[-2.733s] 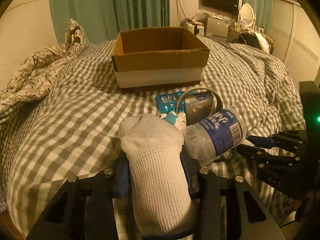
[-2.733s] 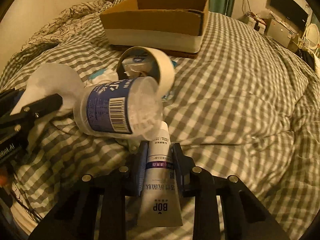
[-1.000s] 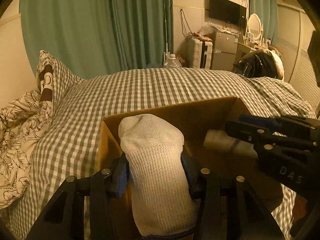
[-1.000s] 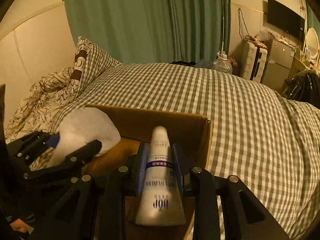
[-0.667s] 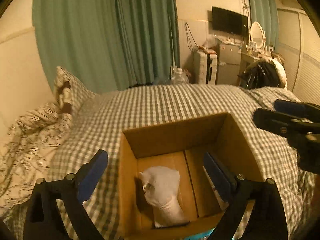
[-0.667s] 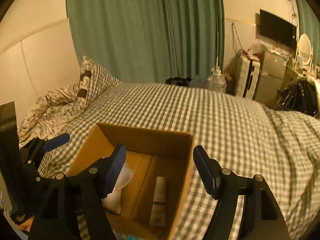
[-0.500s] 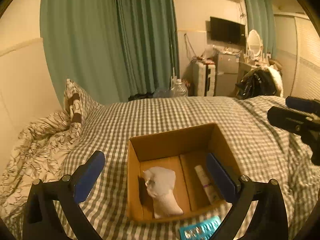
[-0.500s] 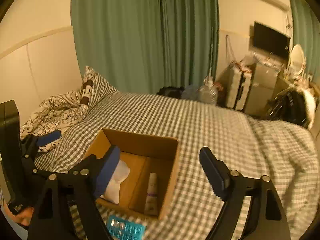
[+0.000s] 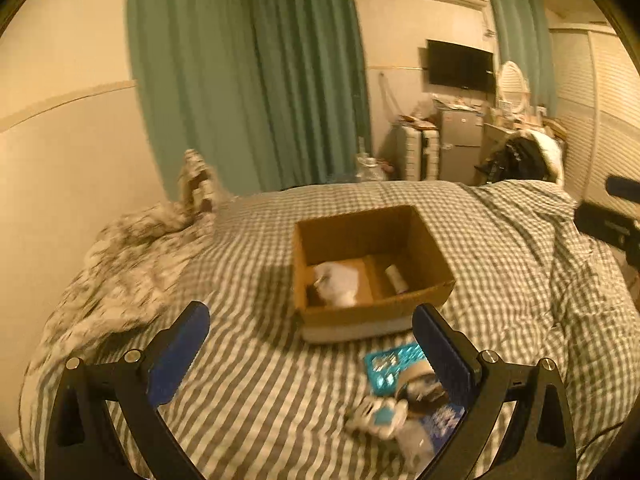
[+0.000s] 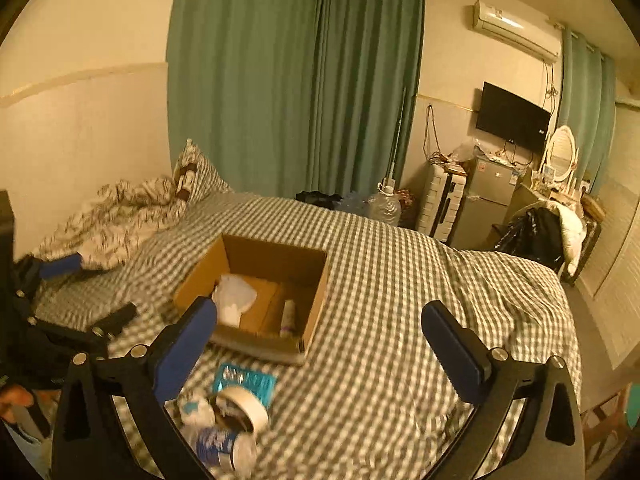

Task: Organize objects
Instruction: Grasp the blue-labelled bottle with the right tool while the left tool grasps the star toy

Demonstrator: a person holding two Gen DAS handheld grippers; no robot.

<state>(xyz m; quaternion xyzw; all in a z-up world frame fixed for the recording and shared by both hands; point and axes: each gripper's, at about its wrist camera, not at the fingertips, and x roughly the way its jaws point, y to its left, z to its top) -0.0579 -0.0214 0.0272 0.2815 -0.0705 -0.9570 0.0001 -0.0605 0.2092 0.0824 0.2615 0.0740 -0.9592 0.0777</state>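
Below and ahead of both claws, on the checked bed point(image 10: 400, 280), sits the open cardboard box point(image 10: 256, 304), with a white sock point(image 10: 234, 298) in its left half and a tube point(image 10: 288, 314) in its right. The left claw point(image 9: 312, 344) and the right claw point(image 10: 320, 344) are both spread wide and hold nothing.

What remains to sort lies nearer than the box, under the claws: a teal blister pack point(image 10: 244, 382) just before the box's near wall, a tape roll point(image 10: 240, 408), a blue-labelled bottle point(image 10: 220, 446) on its side and a small white-and-blue item point(image 10: 196, 406), all bunched and touching. The next pick is probably best taken from the outside of the heap, each claw to its own side, descending straight so the bottle is not set rolling.

Room is generous: bare bedding to the right of the right claw, rumpled floral quilt point(image 9: 128, 272) far to the left. The soft bedding gives underfoot, so carry items over the box's near wall.
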